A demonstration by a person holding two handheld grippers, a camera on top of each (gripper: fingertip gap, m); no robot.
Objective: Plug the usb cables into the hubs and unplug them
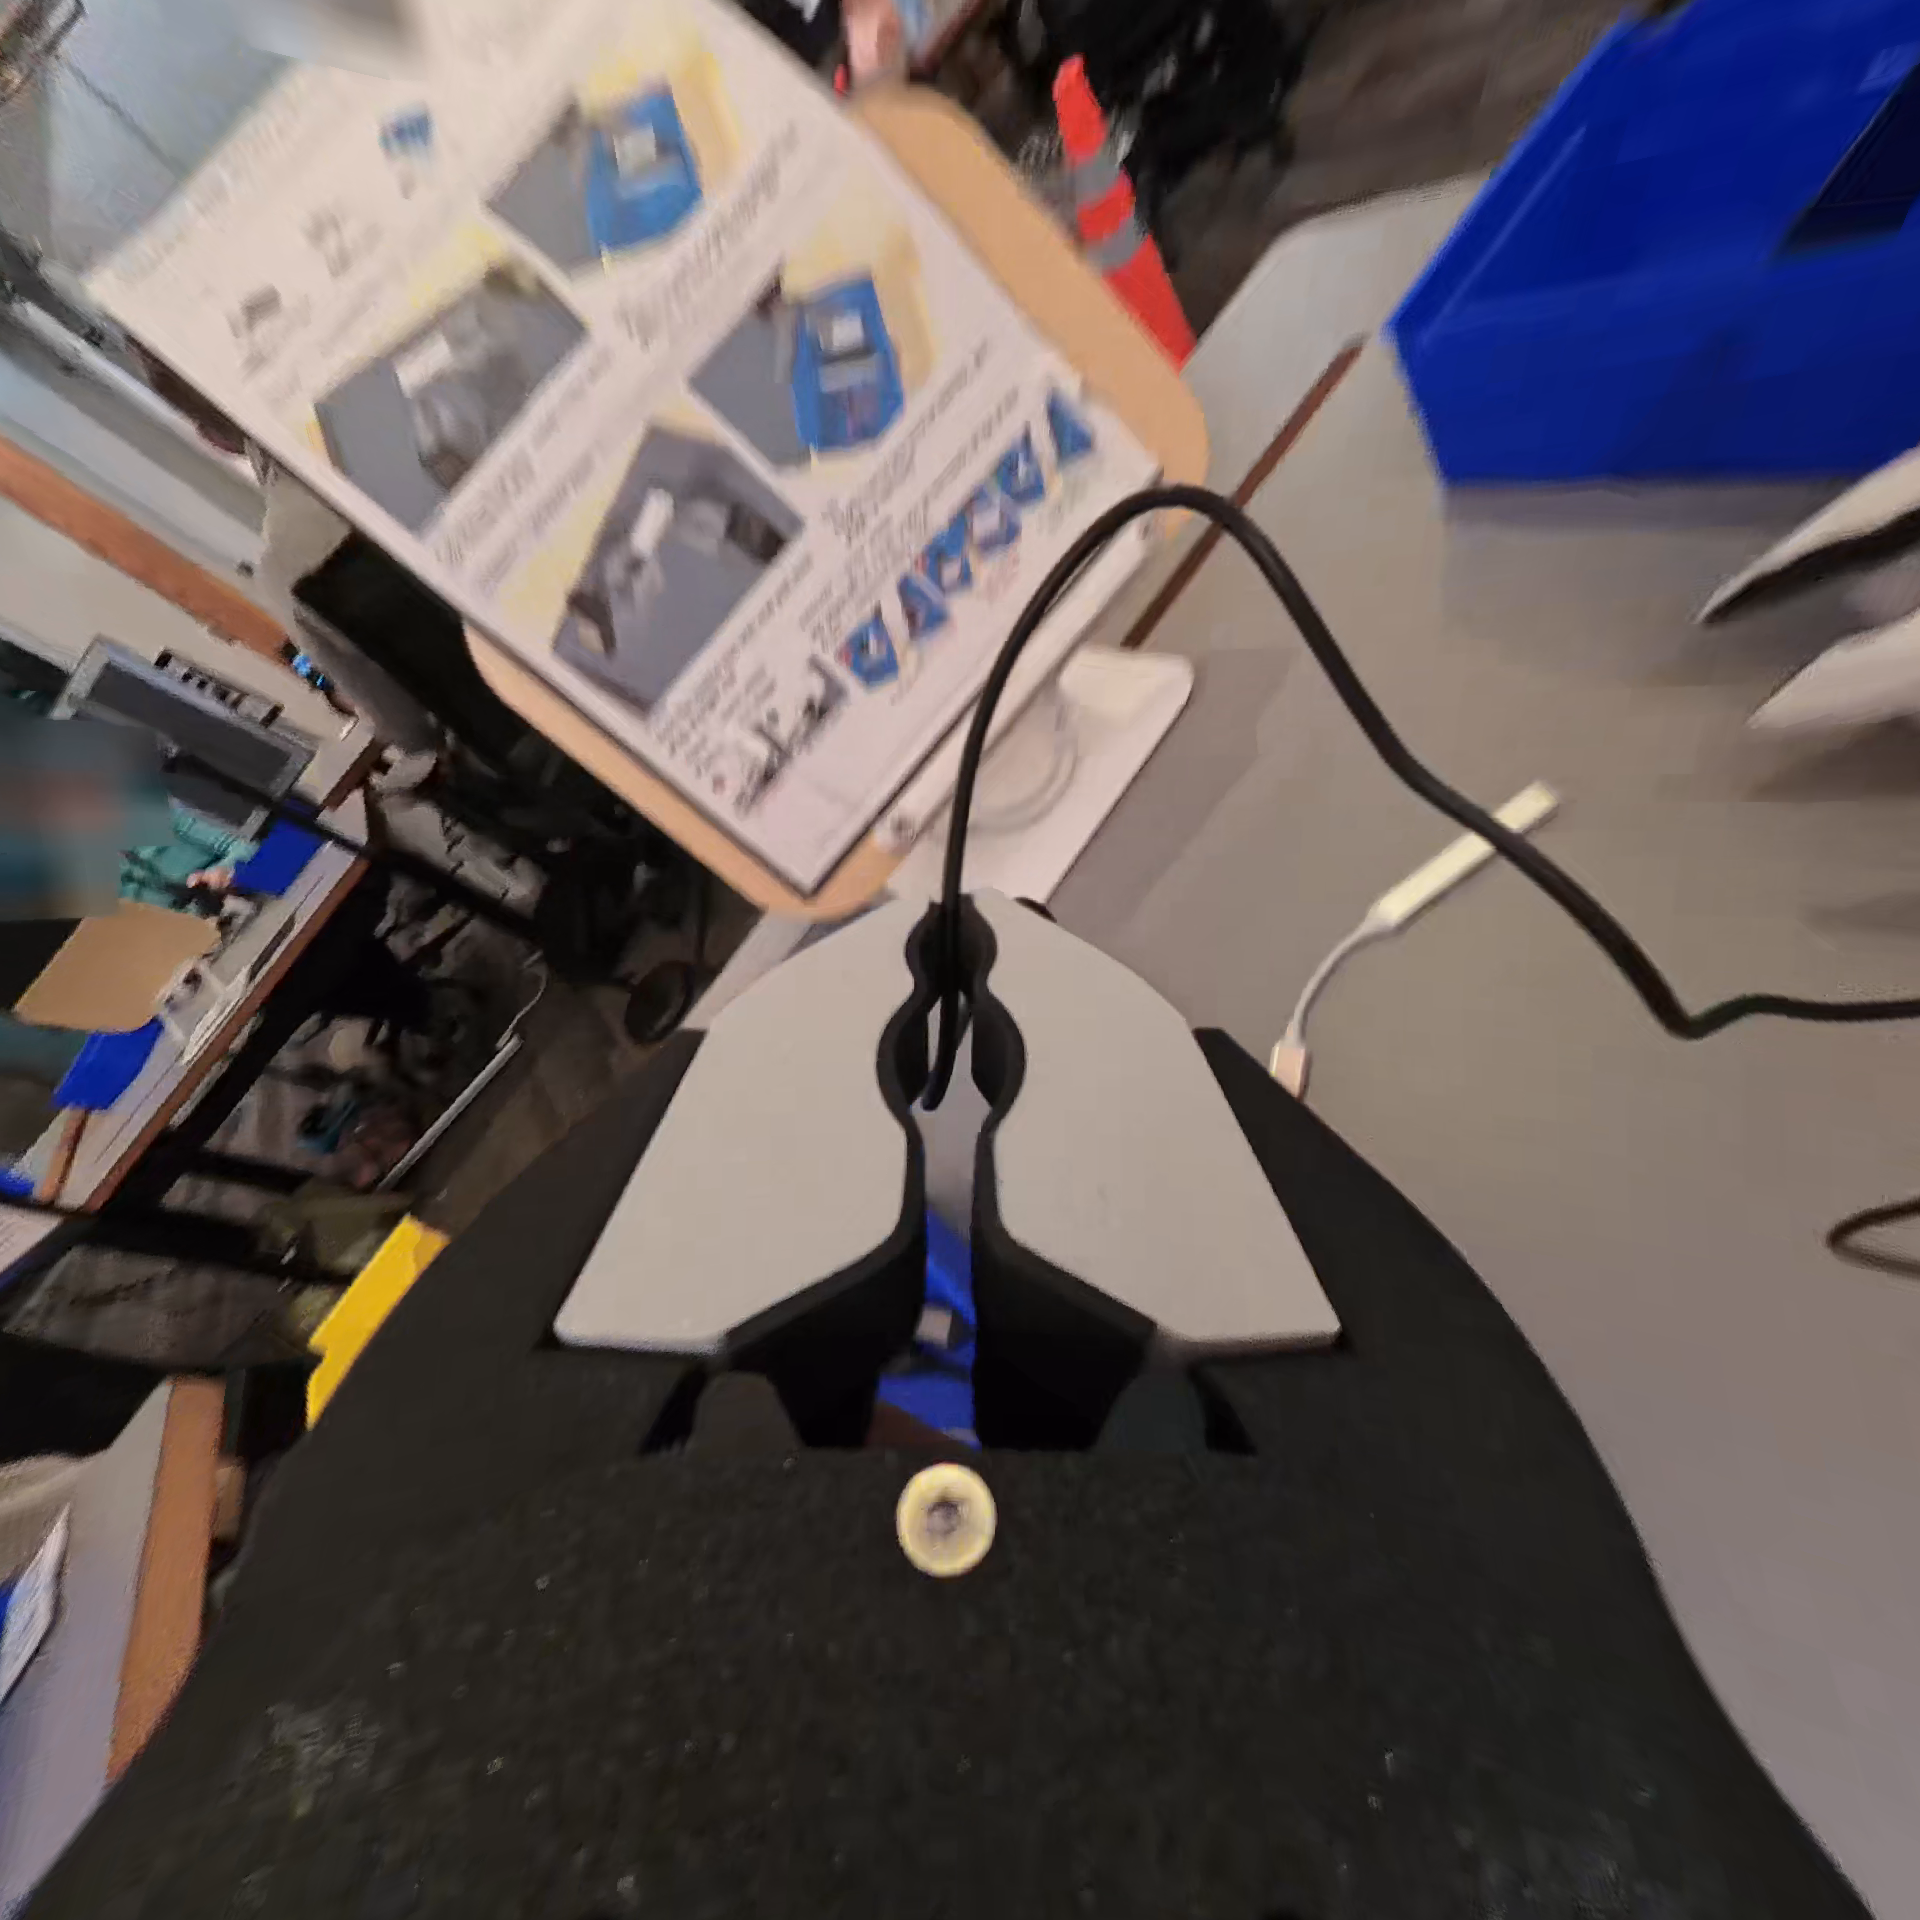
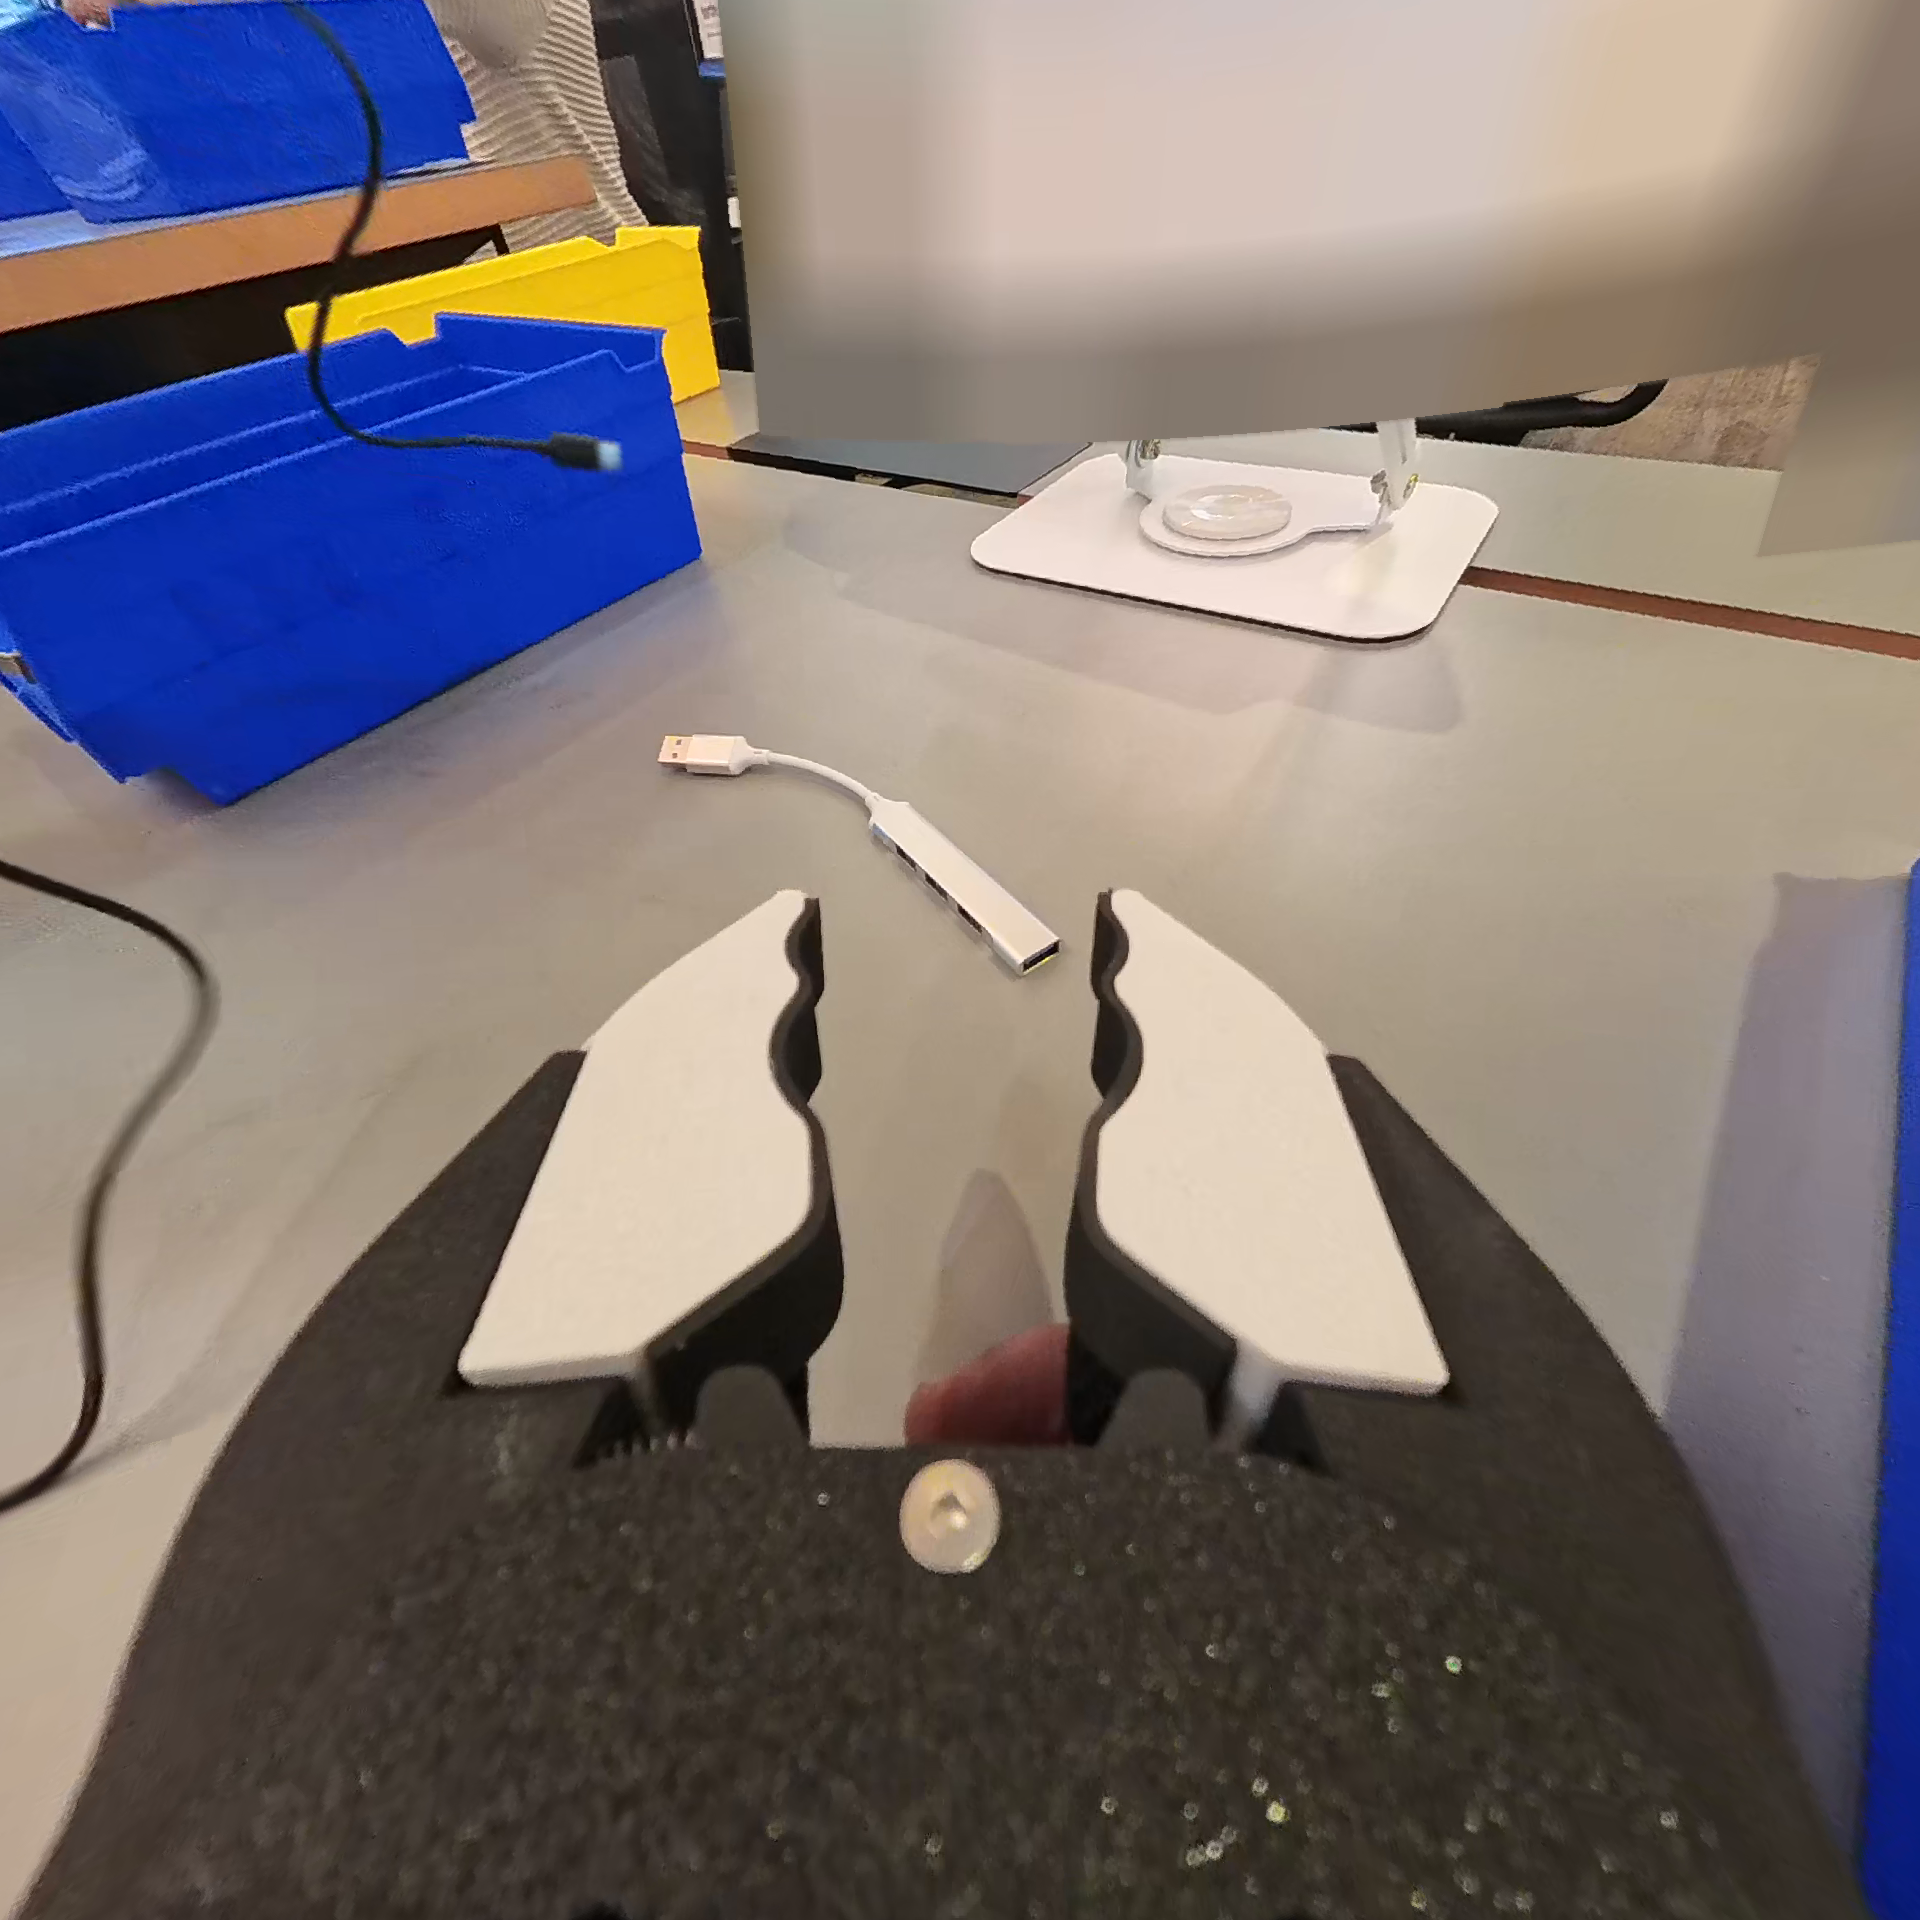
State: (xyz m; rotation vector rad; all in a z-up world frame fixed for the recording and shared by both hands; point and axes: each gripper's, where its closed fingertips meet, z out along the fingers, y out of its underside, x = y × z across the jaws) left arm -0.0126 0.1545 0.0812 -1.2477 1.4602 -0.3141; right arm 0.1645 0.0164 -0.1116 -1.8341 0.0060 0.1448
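My left gripper (image 1: 951, 935) is shut on a thin black USB cable (image 1: 1299, 623), which arches up from the fingertips and drops right to the grey table (image 1: 1558, 1351). In the right wrist view the same cable (image 2: 353, 208) hangs in the air, its plug end (image 2: 582, 452) dangling in front of a blue bin. A silver USB hub (image 2: 971, 899) with a short white lead and plug (image 2: 707, 753) lies flat on the table. My right gripper (image 2: 956, 909) is open and empty, just short of the hub. The hub also shows in the left wrist view (image 1: 1455, 862).
A blue bin (image 2: 312, 582) stands at the left with a yellow bin (image 2: 623, 281) behind it. A white stand base (image 2: 1247, 571) sits at the back, holding a printed board (image 1: 623, 416). More black cable (image 2: 135, 1143) loops on the table at the left. A blue edge (image 2: 1896, 1351) borders the right. Spacing between my two grippers at the tips: around 30 cm.
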